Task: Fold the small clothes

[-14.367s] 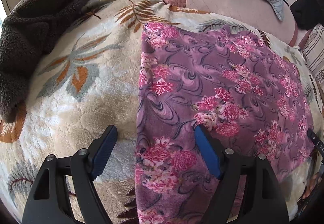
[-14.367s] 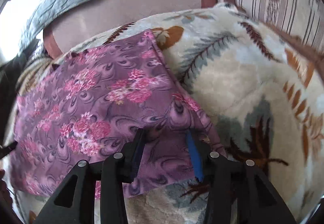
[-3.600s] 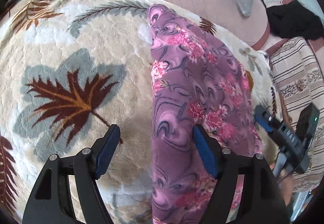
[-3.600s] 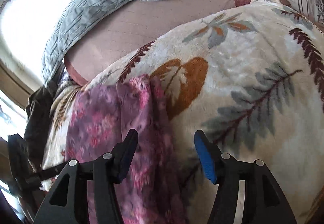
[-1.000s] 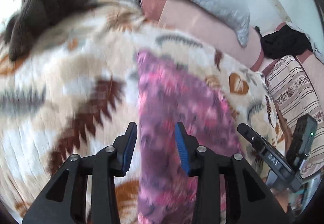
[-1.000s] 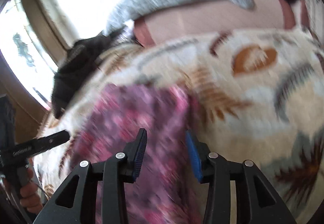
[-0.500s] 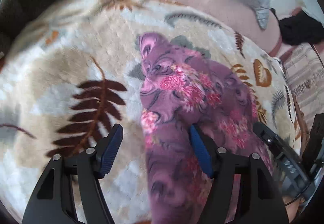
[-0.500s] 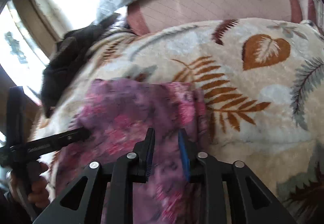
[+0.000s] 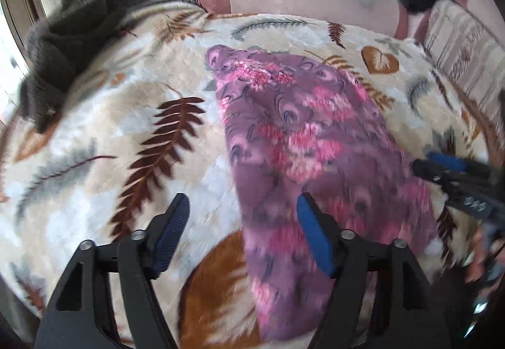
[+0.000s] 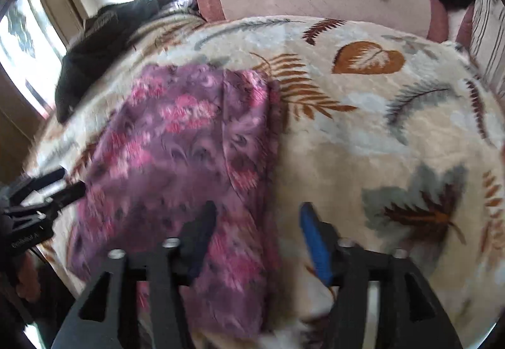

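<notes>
A: Left wrist view: since half a second ago the right gripper point(image 10: 255, 235) has spread its jaws. Left gripper point(image 9: 243, 232) gapes too, empty.

B: Right wrist view: purple floral fleece garment point(image 10: 176, 159) lies at ten o'clock on the leaf-print plush blanket point(image 10: 378, 134), folded narrow; probably another fold is left.

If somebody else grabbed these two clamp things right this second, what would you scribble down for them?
Left gripper: open, holding nothing, hovering over the left edge of the purple floral cloth.
Right gripper: open, holding nothing, over the cloth's right edge.
The cloth lies on the leaf-print blanket, already folded into a narrow strip; a folded layer shows along its right side.
A dark fuzzy garment sits at the blanket's far left corner, untouched.
Left to do: probably fold the strip once more across its length, then tidy the edges.
</notes>
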